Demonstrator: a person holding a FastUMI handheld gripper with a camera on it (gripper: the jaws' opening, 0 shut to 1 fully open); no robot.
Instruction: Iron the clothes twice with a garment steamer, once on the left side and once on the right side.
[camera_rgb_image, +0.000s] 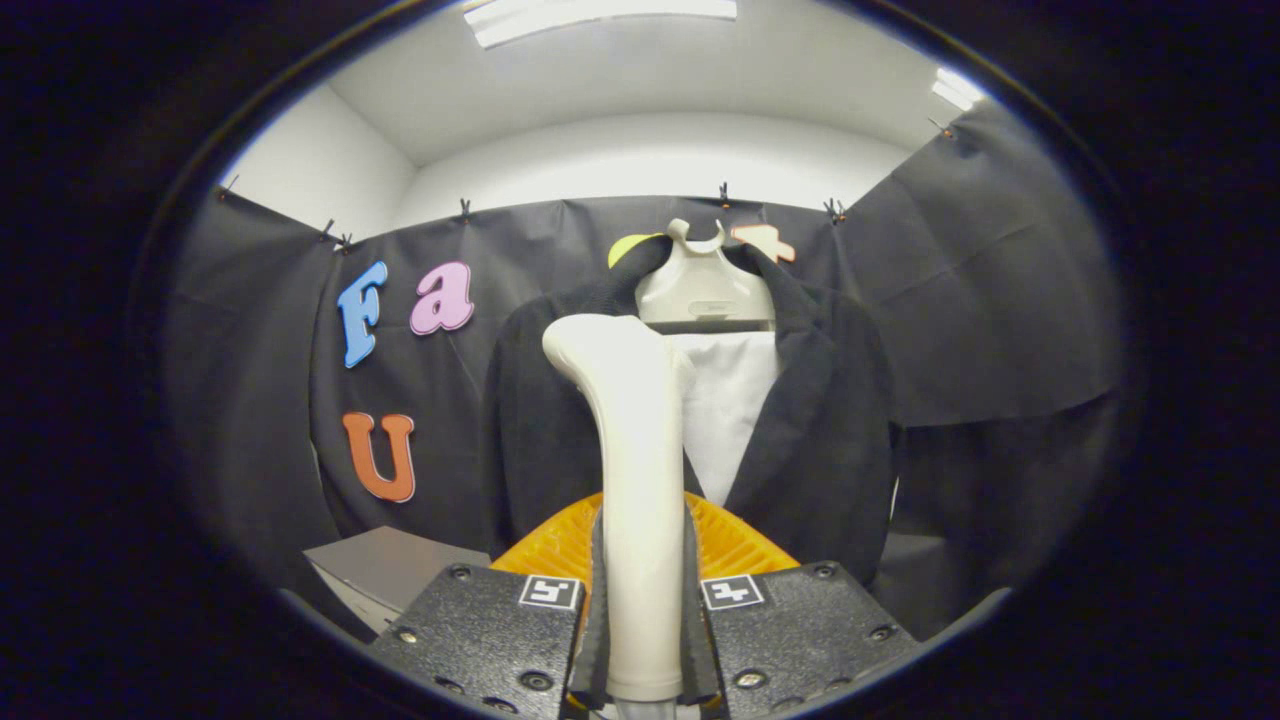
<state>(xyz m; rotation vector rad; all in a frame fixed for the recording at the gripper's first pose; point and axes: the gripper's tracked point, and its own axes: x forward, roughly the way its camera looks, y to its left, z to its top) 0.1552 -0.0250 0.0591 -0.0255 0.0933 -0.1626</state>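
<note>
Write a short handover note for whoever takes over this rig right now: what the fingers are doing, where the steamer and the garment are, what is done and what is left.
Gripper: shut on the garment steamer; both fingers press on its pale handle, which stands upright between them.
Steamer: its head points toward the jacket and looks apart from the cloth, though the gap is hard to judge.
Dark jacket: hangs open on a pale hanger beyond the fingers, over a white inner panel, against the booth's black cloth.
Done: steamer picked up and held.
Left: judging by this moment, both passes, one on the left side, one on the right.
</note>
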